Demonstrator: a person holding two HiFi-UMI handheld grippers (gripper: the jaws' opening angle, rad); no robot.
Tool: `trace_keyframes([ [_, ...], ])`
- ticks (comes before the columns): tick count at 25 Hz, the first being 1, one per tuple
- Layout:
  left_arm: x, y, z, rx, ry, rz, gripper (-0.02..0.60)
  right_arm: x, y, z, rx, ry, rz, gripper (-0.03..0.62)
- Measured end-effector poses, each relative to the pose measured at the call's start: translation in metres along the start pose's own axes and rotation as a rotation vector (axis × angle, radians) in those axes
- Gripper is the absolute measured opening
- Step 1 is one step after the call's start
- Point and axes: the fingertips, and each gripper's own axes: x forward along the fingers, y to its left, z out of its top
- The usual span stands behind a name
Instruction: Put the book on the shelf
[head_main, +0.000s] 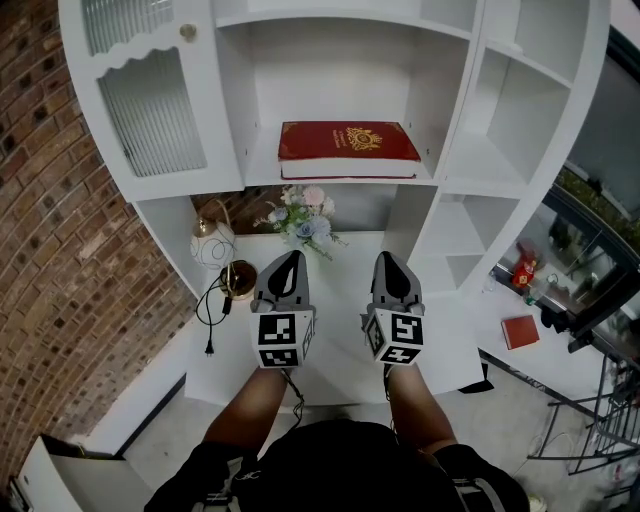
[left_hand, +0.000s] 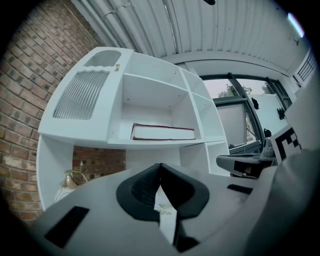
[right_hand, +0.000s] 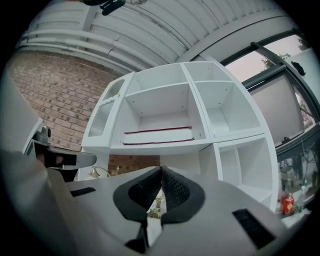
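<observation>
A dark red book (head_main: 347, 143) with a gold crest lies flat on the middle shelf (head_main: 262, 170) of the white shelving unit; it also shows as a red-edged book (left_hand: 162, 132) in the left gripper view and as a flat book (right_hand: 157, 135) in the right gripper view. My left gripper (head_main: 291, 261) and right gripper (head_main: 384, 262) hover side by side over the white table (head_main: 340, 355), below and in front of the book. Both are shut with nothing between the jaws.
A bunch of pale flowers (head_main: 303, 215) stands on the table under the book's shelf. A white and gold lamp (head_main: 212, 240) with a black cord (head_main: 212, 312) sits at the left. A small red book (head_main: 520, 331) lies far right. A brick wall (head_main: 50, 230) runs along the left.
</observation>
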Motion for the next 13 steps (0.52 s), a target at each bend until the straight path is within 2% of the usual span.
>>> trace_keyframes([
  [13,-0.015,-0.005,0.003,-0.011,-0.008,-0.038,0.014,-0.016,0.011,0.002,-0.005,-0.002,-0.022,0.015],
])
